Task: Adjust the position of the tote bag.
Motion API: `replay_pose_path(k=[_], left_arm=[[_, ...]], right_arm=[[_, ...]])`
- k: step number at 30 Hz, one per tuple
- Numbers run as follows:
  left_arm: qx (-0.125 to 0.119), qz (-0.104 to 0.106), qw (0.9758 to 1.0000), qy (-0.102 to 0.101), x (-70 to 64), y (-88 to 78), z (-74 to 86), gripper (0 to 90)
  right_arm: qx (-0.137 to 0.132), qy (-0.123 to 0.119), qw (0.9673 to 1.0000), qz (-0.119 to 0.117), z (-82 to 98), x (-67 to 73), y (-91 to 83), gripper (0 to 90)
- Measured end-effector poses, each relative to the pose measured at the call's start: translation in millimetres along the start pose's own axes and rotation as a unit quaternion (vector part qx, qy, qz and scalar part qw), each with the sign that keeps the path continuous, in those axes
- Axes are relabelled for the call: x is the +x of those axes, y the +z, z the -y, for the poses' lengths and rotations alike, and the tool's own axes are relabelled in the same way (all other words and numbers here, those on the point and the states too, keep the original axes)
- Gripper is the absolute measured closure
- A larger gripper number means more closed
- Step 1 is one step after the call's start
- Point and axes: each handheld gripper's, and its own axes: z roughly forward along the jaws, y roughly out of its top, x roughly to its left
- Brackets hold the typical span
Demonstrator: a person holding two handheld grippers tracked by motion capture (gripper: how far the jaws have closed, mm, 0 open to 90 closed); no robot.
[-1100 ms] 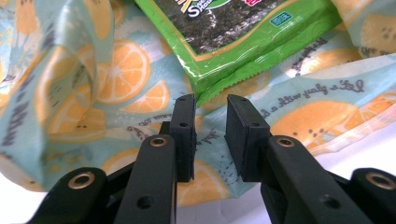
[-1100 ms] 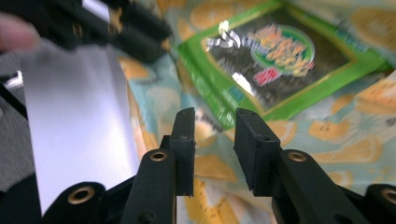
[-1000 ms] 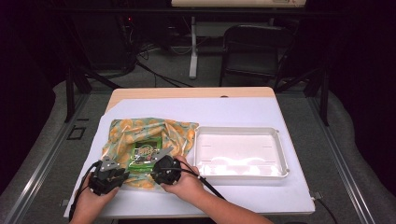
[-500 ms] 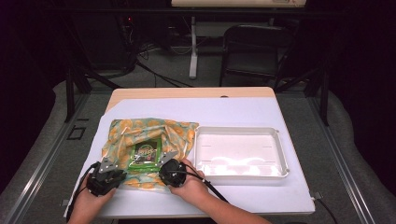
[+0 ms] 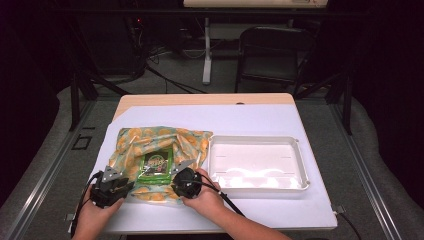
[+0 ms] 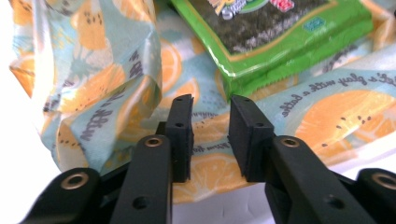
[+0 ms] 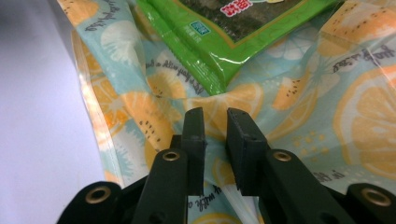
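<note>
I held both grippers, left (image 6: pixel 210 135) and right (image 7: pixel 215 147), slightly parted over the orange-printed wrapping sheet (image 5: pixel 132 145), at the green seaweed packet's (image 5: pixel 156 164) six o'clock; bite deep.

Left gripper (image 6: pixel 210 135): matt black plastic pads, brass-coloured rivets in the arms. Just beyond its tips, a glossy green plastic seaweed packet (image 6: pixel 280 42), crinkled along its sealed edge. Under both claws, an orange-slice print wrap (image 7: pixel 327 116), shiny and film-like, creased. Right gripper (image 7: pixel 215 149): same matt black finish. To its side, a smooth glossy white plastic tray (image 5: pixel 257 162). White matt table cover (image 5: pixel 260 120).
</note>
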Motion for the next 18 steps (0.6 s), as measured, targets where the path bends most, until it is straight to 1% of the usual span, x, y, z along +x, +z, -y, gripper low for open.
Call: replay_pose_path(k=[1, 3, 4, 5, 7, 8, 9, 11, 13, 16, 18], left_arm=[[-0.001, 0.003, 1.0000, -0.003, -0.1, -1.5, -2.1, 68.1], [-0.011, -0.001, 0.9999, -0.003, -0.7, -2.7, -5.4, 66.7], [-0.013, 0.000, 0.9999, -0.007, -1.0, -3.5, -7.7, 65.7], [-0.018, 0.001, 0.9998, -0.009, -1.4, -4.1, -10.1, 64.7], [-0.024, 0.002, 0.9997, -0.007, -1.9, -5.0, -15.5, 63.3], [-0.027, 0.000, 0.9996, -0.002, -1.7, -5.1, -18.6, 62.4], [-0.029, -0.003, 0.9996, -0.003, -1.8, -5.4, -21.6, 61.7], [-0.037, -0.002, 0.9993, -0.010, -0.8, -5.9, -28.0, 60.6], [-0.043, 0.000, 0.9990, -0.013, 0.1, -5.9, -32.3, 59.8], [-0.043, 0.009, 0.9987, -0.025, 2.0, -4.5, -41.4, 58.4], [-0.045, 0.011, 0.9986, -0.028, 0.3, -3.4, -47.8, 57.6]], right_arm=[[-0.003, 0.006, 1.0000, 0.000, -0.3, 0.0, -0.5, 76.3], [-0.005, 0.009, 0.9999, -0.004, -1.8, -1.4, -2.8, 75.4], [-0.006, 0.011, 0.9999, -0.004, -2.6, -2.0, -3.8, 75.2], [-0.014, 0.018, 0.9998, -0.001, -3.2, -1.8, -4.2, 74.8], [-0.020, 0.020, 0.9996, -0.003, -5.4, -3.6, -7.0, 73.7], [-0.022, 0.022, 0.9995, -0.004, -6.9, -4.3, -8.2, 72.8], [-0.024, 0.025, 0.9994, -0.004, -8.5, -4.6, -9.3, 71.2], [-0.029, 0.030, 0.9991, -0.003, -12.0, -5.4, -11.4, 67.8], [-0.038, 0.034, 0.9987, -0.003, -15.8, -6.4, -14.2, 66.5], [-0.043, 0.034, 0.9985, 0.000, -21.9, -8.9, -18.3, 63.0], [-0.046, 0.038, 0.9982, -0.001, -25.0, -10.7, -19.0, 61.7]])
